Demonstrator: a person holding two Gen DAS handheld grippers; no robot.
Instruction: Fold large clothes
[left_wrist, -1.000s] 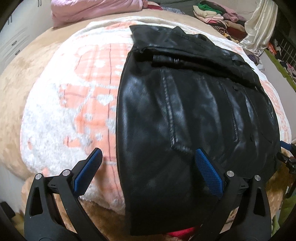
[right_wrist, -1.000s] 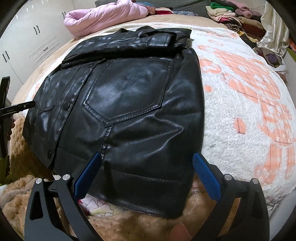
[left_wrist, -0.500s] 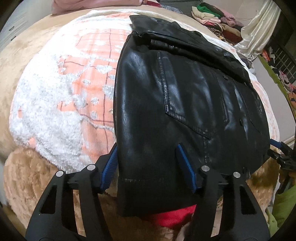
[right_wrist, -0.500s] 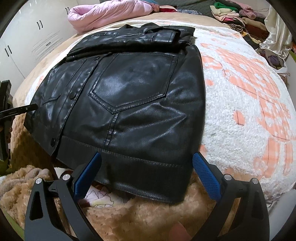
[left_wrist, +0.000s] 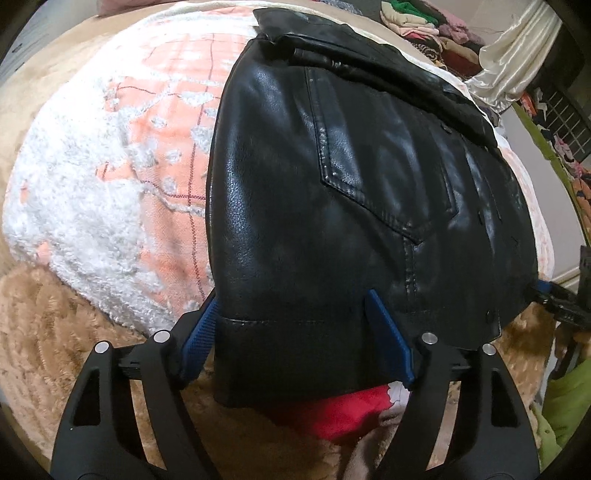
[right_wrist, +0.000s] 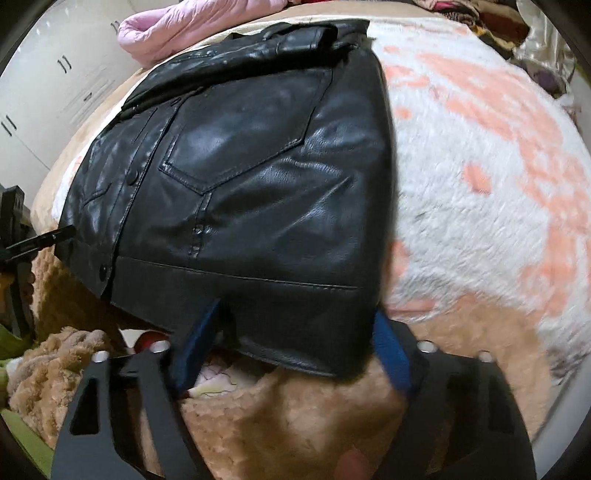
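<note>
A black leather jacket (left_wrist: 351, 184) lies flat on a white and pink fleece blanket (left_wrist: 110, 177), collar at the far end. It also shows in the right wrist view (right_wrist: 251, 177). My left gripper (left_wrist: 295, 317) is open, its blue pads on either side of the jacket's near left hem corner. My right gripper (right_wrist: 295, 325) is open, its pads on either side of the near right hem corner. Each gripper's tip shows at the edge of the other's view, the right gripper (left_wrist: 554, 295) in the left wrist view and the left gripper (right_wrist: 37, 240) in the right wrist view.
A tan plush cover (left_wrist: 55, 314) lies under the blanket at the bed's near edge. Red cloth (left_wrist: 343, 410) pokes out below the hem. A pink quilt (right_wrist: 192, 26) lies at the far end. Piled clothes (left_wrist: 436, 33) sit far right. White cupboards (right_wrist: 44, 92) stand on the left.
Both grippers have moved forward onto the jacket's hem and narrowed their jaws around it. The hem now sits between the pads of each.
</note>
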